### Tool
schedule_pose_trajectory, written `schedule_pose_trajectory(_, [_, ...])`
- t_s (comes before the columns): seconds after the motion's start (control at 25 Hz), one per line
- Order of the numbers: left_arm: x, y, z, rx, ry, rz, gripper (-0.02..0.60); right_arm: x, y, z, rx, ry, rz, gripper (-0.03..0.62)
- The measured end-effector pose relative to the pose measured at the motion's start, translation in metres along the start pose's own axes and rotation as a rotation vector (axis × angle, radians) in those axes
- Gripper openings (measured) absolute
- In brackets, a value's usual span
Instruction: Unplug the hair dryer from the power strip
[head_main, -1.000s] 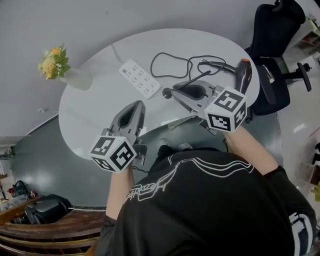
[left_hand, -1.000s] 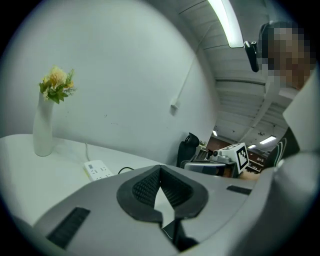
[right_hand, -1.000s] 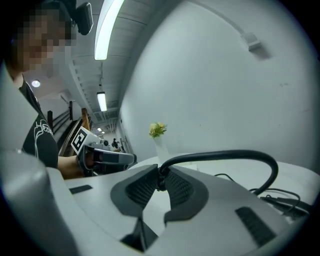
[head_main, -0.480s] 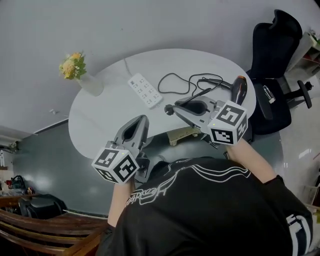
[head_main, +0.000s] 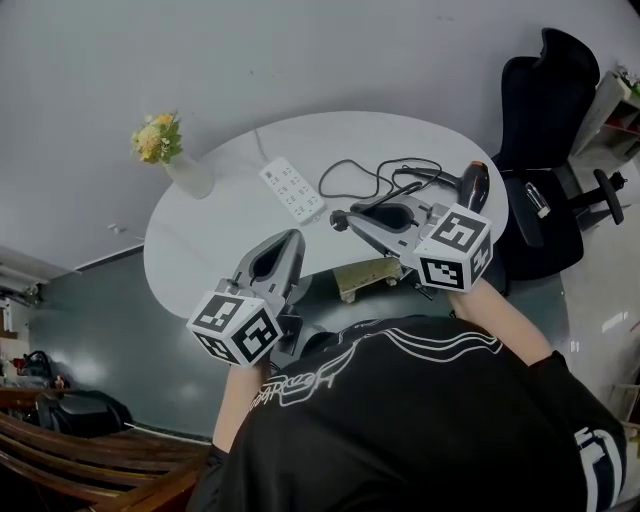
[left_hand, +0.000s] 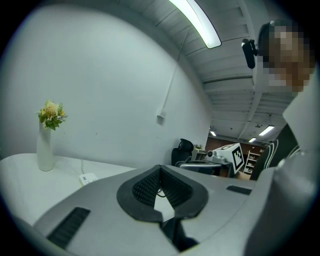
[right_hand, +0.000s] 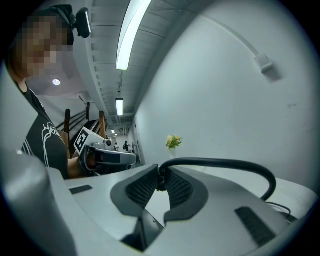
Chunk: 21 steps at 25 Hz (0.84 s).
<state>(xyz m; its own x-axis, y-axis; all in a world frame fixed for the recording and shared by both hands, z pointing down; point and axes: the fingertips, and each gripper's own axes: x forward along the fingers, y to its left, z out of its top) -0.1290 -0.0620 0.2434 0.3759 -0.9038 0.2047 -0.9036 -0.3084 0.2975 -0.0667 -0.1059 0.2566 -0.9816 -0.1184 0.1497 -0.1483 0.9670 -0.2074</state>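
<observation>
The right tongs (head_main: 341, 218) were closed on the black plug (right_hand: 159, 181), with the pads pressed on it and the cord (right_hand: 220, 162) arched away from them. The plug was held clear of the power strip (head_main: 292, 189), just beside its near end, so it was judged to be already pulled out of its socket. The left tongs (head_main: 290, 240) were closed with nothing between them and were kept at the table's (head_main: 200, 250) near edge, apart from the strip, so no steadying of the strip was being given. The hair dryer (head_main: 473, 186) was left lying at the table's right edge, its cord looped loosely across the top. Two tongs, one hair dryer, one power strip, one vase (head_main: 188, 176) of flowers and one chair (head_main: 560, 90) were counted.
</observation>
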Motion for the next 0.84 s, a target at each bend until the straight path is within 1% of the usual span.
schedule_pose_trajectory(0.2, [0.003, -0.011, 0.005, 0.024, -0.004, -0.008, 0.002, -0.005, 0.003, 0.004, -0.016, -0.005, 0.006, 0.029])
schedule_pose_trajectory(0.4, [0.004, -0.014, 0.01, 0.028, -0.009, -0.004, 0.002, -0.006, 0.001, 0.008, -0.012, -0.006, 0.011, 0.029])
schedule_pose_trajectory(0.84, [0.003, -0.012, 0.004, 0.035, -0.007, 0.001, 0.002, -0.007, 0.003, 0.002, -0.014, -0.004, 0.01, 0.029])
